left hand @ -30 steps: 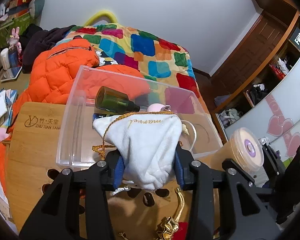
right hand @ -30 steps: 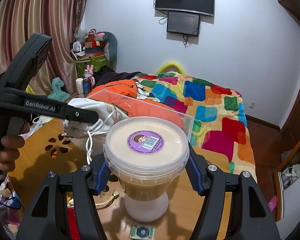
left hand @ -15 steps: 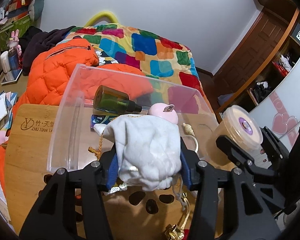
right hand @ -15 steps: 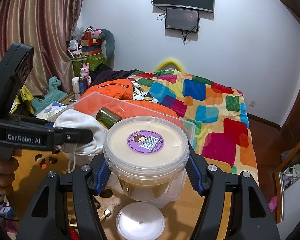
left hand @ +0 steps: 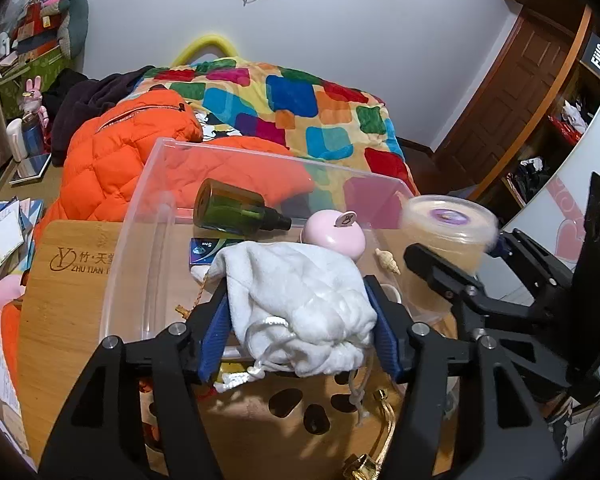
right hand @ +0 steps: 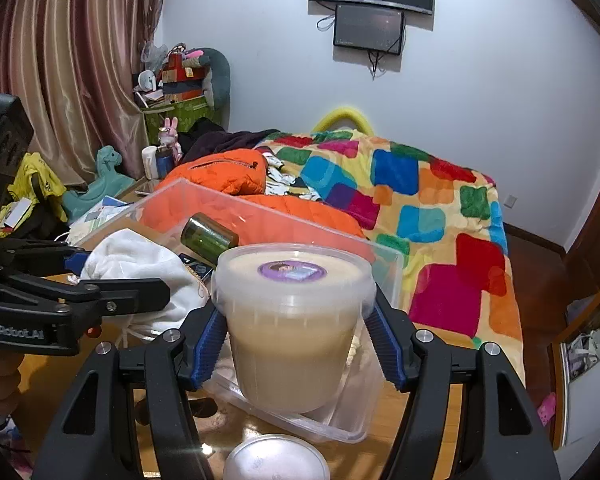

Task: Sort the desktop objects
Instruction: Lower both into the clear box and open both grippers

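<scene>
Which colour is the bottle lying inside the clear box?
Dark green bottle with a black neck, best in the left wrist view.

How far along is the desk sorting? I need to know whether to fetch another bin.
Already in the clear bin: green bottle, pink case, blue packet, small shell. In hand: the left gripper holds the white pouch at the bin's near edge; the right gripper holds the lidded tub over the bin. Left: a gold trinket on the desk.

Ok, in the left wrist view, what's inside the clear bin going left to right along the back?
green bottle → pink round case → small seashell, all lying in the clear bin; then the lidded tub, held in the right gripper.
</scene>
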{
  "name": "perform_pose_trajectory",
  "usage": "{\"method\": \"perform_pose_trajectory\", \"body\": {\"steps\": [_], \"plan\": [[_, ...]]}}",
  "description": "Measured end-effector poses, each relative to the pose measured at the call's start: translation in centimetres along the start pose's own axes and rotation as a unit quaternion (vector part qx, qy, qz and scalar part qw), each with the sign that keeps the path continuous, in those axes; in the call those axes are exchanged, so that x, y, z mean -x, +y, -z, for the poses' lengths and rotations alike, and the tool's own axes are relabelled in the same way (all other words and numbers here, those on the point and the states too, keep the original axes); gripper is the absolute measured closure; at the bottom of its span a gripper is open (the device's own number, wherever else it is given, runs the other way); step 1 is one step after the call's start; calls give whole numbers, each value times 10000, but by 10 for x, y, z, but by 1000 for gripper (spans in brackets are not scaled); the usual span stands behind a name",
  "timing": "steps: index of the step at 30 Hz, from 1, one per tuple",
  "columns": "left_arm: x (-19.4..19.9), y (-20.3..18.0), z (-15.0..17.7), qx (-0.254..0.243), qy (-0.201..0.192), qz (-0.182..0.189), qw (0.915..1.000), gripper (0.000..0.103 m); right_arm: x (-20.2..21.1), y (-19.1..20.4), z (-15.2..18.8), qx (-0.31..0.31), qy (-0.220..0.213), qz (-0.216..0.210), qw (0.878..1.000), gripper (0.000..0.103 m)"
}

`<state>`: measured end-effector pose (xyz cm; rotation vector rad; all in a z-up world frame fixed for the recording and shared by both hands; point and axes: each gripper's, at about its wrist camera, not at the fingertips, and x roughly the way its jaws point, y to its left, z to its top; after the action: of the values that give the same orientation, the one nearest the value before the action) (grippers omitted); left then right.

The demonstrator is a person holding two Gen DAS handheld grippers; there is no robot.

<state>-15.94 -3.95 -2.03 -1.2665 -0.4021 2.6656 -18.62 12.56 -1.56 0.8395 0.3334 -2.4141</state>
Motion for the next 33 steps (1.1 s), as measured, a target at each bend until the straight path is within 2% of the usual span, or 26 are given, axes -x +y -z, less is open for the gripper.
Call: {"method": "perform_pose_trajectory", "body": {"steps": [2,3,6,10,16,22,26,33], "plan": [[-1,1,-1,27,35,6,10000,39,-4,1,1,37,71,-15,10000,44],[-1,1,-2,39,45,11,10000,37,-8,2,3,51,159,-71,9998,49],[-2,0,-2,15,34,-46,10000,32,-9,4,7,102,183,-87,9997,50],[-1,-2,0,-74,-25,-168,9998,32,-5,5,6,99,159,-142,9997,50],[2,-1,1,-105,-29,-160,9998,32,-1,6,9,53,166,-204,9996,48],[14,10,1,46,10,108,9999,30,7,6,16,-27,187,-303,9994,47],[22,17,1,78,45,116,9999,30,15,5,19,-79,152,-327,9993,46],[43,22,3,4,-60,51,10000,30,30,6,23,-124,32,-306,9994,37]]}}
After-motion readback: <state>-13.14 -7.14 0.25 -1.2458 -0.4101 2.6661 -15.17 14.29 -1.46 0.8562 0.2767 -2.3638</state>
